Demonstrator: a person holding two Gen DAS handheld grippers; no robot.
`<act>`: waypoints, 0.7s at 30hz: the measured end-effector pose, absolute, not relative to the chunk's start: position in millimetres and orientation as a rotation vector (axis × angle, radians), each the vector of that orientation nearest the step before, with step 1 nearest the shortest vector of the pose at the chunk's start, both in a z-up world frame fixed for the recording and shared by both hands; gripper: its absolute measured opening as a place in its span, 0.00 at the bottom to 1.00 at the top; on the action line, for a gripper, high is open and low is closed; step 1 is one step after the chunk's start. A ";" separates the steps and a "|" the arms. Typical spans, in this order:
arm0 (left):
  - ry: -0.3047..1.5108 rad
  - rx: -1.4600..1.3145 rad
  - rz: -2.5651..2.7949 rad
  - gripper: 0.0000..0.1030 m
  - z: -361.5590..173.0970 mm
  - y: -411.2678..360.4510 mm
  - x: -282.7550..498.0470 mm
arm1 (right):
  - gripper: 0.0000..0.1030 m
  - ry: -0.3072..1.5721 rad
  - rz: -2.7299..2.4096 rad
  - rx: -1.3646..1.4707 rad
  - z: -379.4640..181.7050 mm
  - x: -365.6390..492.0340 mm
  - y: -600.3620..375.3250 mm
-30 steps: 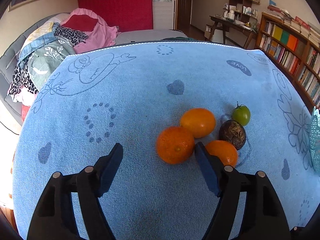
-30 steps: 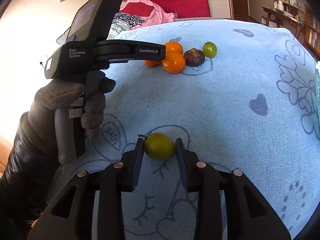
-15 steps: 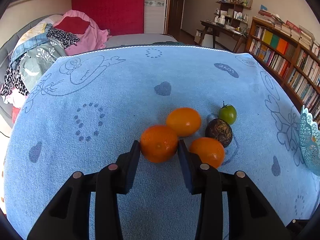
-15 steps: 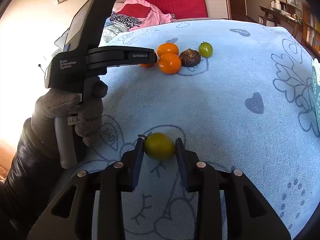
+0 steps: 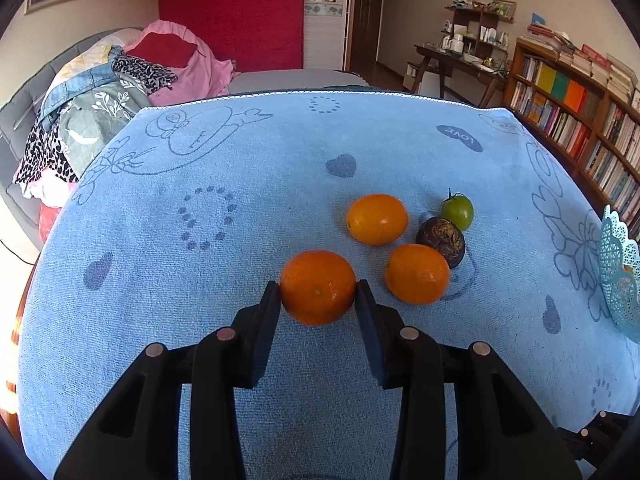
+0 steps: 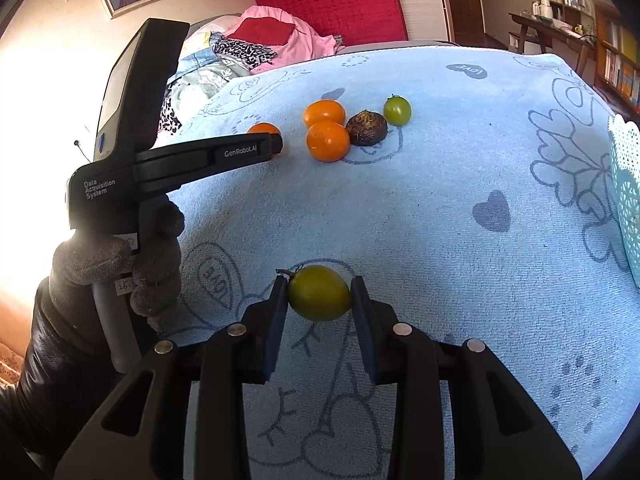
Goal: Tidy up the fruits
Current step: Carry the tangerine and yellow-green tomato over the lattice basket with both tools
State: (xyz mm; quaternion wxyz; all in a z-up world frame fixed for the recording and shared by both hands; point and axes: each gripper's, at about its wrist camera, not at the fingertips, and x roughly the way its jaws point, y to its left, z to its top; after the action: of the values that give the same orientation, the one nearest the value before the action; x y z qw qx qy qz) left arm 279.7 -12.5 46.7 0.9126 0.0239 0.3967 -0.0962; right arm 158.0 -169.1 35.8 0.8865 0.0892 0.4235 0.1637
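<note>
The left tool (image 5: 318, 298) holds an orange (image 5: 317, 286), the right tool (image 6: 319, 298) a green fruit (image 6: 319, 292); four fruits mid-frame wait, none visibly in the basket (image 5: 620, 276).

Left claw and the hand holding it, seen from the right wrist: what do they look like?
The left claw is matte black plastic with a pistol-style handle, printed in white "Data Acquisition System" and "GenRobot.AI", with a tilted dark screen on top. A grey knitted glove covers the hand, above a shiny black sleeve. The right claw has black fingers with round silver rivets.
</note>
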 end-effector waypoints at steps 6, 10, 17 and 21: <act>0.817 0.048 -0.198 0.38 49.5 -12.7 268.5 | 0.32 0.871 0.329 0.194 38.4 155.9 -174.7; 0.811 0.051 -0.198 0.38 54.2 -14.3 259.4 | 0.32 0.860 0.325 0.200 42.6 154.0 -178.3; 0.789 0.051 -0.216 0.38 67.4 -23.4 244.4 | 0.32 0.837 0.315 0.210 50.3 147.8 -183.6; 0.772 0.059 -0.231 0.38 75.0 -29.9 237.0 | 0.32 0.819 0.301 0.220 55.7 144.4 -190.4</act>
State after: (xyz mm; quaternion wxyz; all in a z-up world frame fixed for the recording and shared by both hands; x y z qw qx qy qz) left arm 237.0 -29.9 75.0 0.9194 0.0285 0.3757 -0.1123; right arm 144.4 -190.4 55.7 0.9006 0.1063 0.3957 0.1452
